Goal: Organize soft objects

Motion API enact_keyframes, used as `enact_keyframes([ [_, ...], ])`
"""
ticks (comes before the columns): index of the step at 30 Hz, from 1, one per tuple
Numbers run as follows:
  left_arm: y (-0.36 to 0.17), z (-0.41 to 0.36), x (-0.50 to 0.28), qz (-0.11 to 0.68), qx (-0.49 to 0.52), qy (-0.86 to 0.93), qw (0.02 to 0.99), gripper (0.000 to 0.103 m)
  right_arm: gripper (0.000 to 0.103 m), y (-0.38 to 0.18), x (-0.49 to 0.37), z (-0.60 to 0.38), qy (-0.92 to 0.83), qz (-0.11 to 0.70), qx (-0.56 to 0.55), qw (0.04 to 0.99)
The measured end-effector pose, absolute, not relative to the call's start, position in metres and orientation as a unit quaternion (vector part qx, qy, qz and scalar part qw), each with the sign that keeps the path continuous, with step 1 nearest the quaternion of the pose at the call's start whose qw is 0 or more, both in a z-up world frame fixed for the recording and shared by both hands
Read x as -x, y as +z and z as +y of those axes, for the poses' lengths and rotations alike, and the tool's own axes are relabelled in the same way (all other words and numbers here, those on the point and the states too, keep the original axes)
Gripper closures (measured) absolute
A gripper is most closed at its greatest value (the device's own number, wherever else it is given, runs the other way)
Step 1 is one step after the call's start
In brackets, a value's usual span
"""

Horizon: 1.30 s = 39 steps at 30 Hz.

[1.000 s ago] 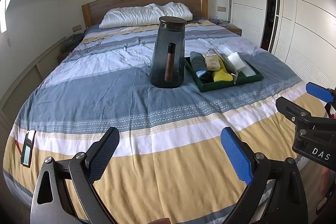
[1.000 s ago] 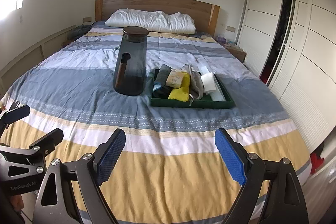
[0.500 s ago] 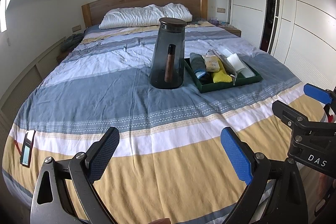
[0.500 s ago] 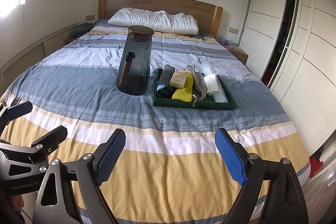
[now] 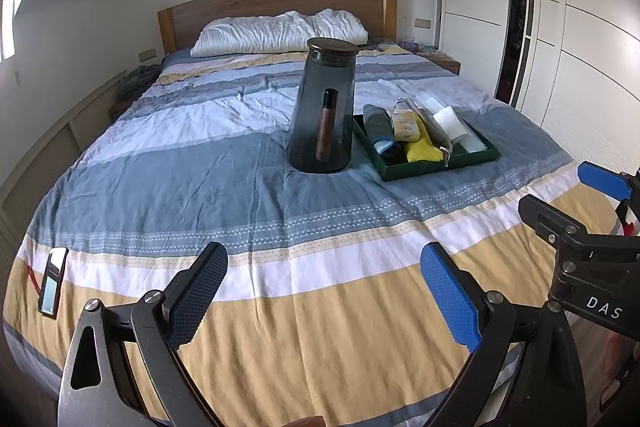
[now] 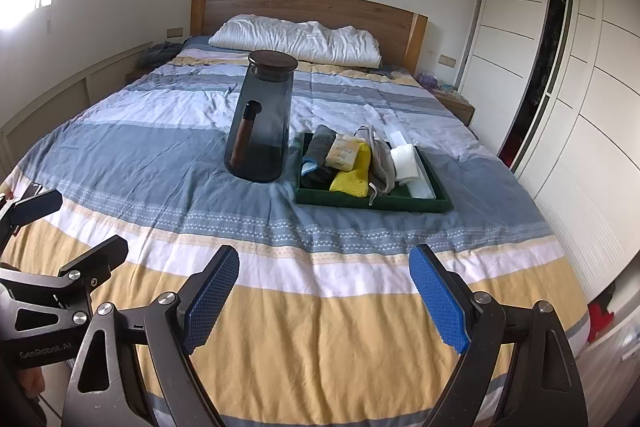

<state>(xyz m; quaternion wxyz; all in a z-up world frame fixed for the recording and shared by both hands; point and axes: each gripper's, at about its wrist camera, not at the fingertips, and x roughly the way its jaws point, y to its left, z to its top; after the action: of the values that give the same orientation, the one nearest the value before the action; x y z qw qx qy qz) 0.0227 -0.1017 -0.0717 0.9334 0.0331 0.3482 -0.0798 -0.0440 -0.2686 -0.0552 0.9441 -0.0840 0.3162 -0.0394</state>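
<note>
lower left of the right wrist view: left gripper [image 6: 60, 223], jaws spread wide, nothing between. lower middle: right gripper [image 6: 324, 291], likewise agape and empty, low over the yellow stripe of the bed [image 6: 320, 339], well apart from the goods.

centre frame: tall smoky carafe [image 6: 262, 119], standing on soft bedding just beside the green tray [image 6: 360, 202]. likely trouble: a reach from the left brushing the carafe and toppling it, the mattress giving little footing. right of it, in the tray: grey cloth [image 6: 320, 147], yellow cloth [image 6: 354, 177] under a tan packet [image 6: 342, 153], beige pouch [image 6: 380, 163], white roll [image 6: 406, 157], packed touching, so pinching one could drag a neighbour.

lower left of the left wrist view: phone [image 5: 52, 281] near the bed edge.
</note>
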Motion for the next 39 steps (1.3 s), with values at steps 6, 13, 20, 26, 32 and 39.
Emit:
enact_keyframes([
  [6,-0.072,-0.102,-0.0223,0.348,-0.03,-0.08,0.934,0.008,0.015,-0.0548,0.0456,-0.2667,-0.04,0.313,0.092,0.944],
  [13,-0.0726,-0.1001,-0.0221,0.347,-0.029,-0.079,0.934,0.008,0.015,-0.0553,0.0459,-0.2656,-0.041,0.313,0.092,0.944],
  [20,-0.0726,-0.0994,-0.0224,0.348,-0.027,-0.08,0.934,0.008,0.015,-0.0553,0.0465,-0.266,-0.041,0.315,0.093,0.944],
  [26,-0.0718,-0.0984,-0.0217,0.342,-0.026,-0.073,0.937,0.008,0.015,-0.0559,0.0453,-0.2664,-0.041,0.315,0.097,0.943],
  [32,-0.0715,-0.0972,-0.0203,0.342,-0.021,-0.071,0.937,0.008,0.015,-0.0569,0.0452,-0.2648,-0.04,0.316,0.102,0.942],
  [39,-0.0716,-0.096,-0.021,0.345,-0.017,-0.072,0.936,0.008,0.015,-0.0576,0.0454,-0.2645,-0.038,0.315,0.104,0.943],
])
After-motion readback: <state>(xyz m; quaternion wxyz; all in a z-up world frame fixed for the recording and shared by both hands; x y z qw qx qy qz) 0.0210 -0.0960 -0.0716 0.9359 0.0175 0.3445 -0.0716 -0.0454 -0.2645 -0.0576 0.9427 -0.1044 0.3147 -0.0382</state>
